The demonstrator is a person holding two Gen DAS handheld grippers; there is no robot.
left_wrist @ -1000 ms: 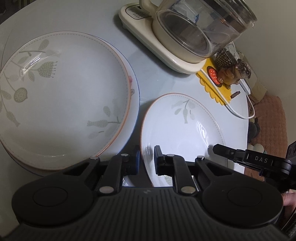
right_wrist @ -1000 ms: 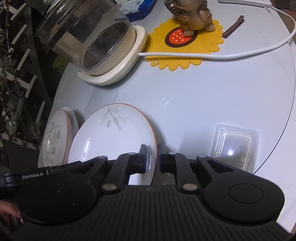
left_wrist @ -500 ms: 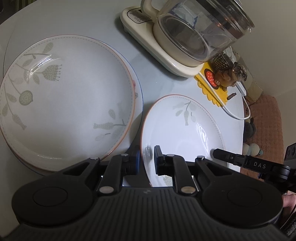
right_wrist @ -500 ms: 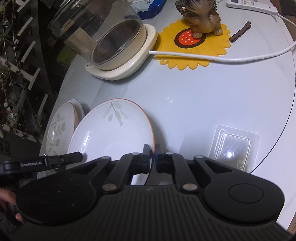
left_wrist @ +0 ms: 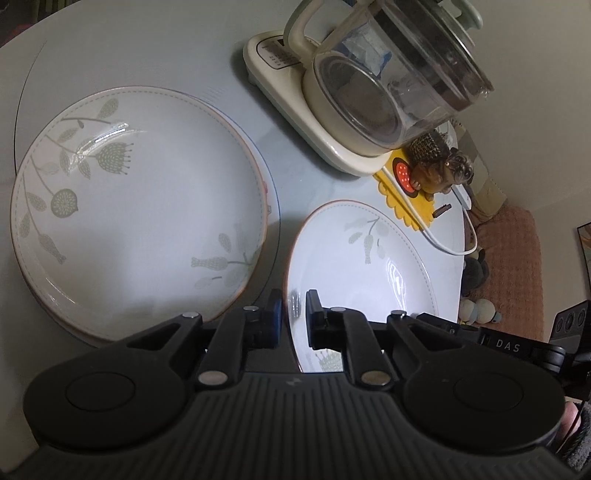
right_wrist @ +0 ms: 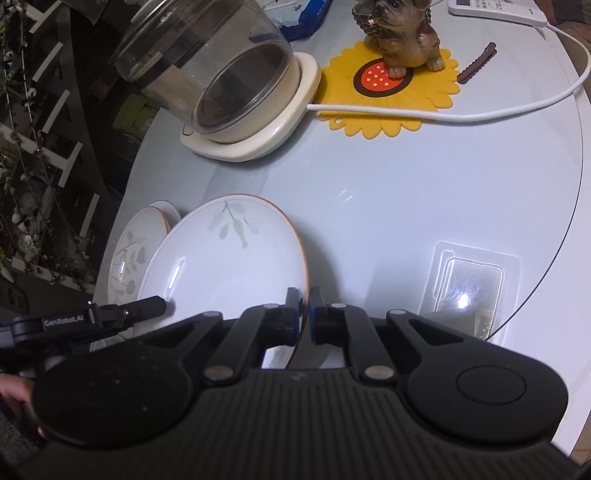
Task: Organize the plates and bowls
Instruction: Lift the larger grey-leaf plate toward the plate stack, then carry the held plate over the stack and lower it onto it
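Item: small leaf-print plate (right_wrist: 229, 266), white with an orange rim, lower centre of the right wrist view. We hold it tilted, its right edge raised off the pale desk (right_wrist: 424, 177).

Right gripper (right_wrist: 305, 314): we have its fingers pinching that plate's rim, one on each face.

Left gripper (left_wrist: 293, 314): in the left wrist view its fingers straddle the near-left rim of the same plate (left_wrist: 354, 266) with gaps on both sides; not clamped, still spread. Its finger also shows in the lower left of the right wrist view.

Item: large floral plate (left_wrist: 136, 206), left half of the left wrist view, stacked on another plate whose blue rim (left_wrist: 275, 221) peeks out at its right. It lies just beside the small plate.

Other stock, upper part of both views: glass kettle (left_wrist: 391, 85) on a cream base (left_wrist: 295, 107); sunflower mat (right_wrist: 391, 92) bearing a dog figurine (right_wrist: 402, 33); white cable (right_wrist: 480, 114); brown hair clip (right_wrist: 476, 66). Clear plastic tray (right_wrist: 476, 284), lower right of the right wrist view.
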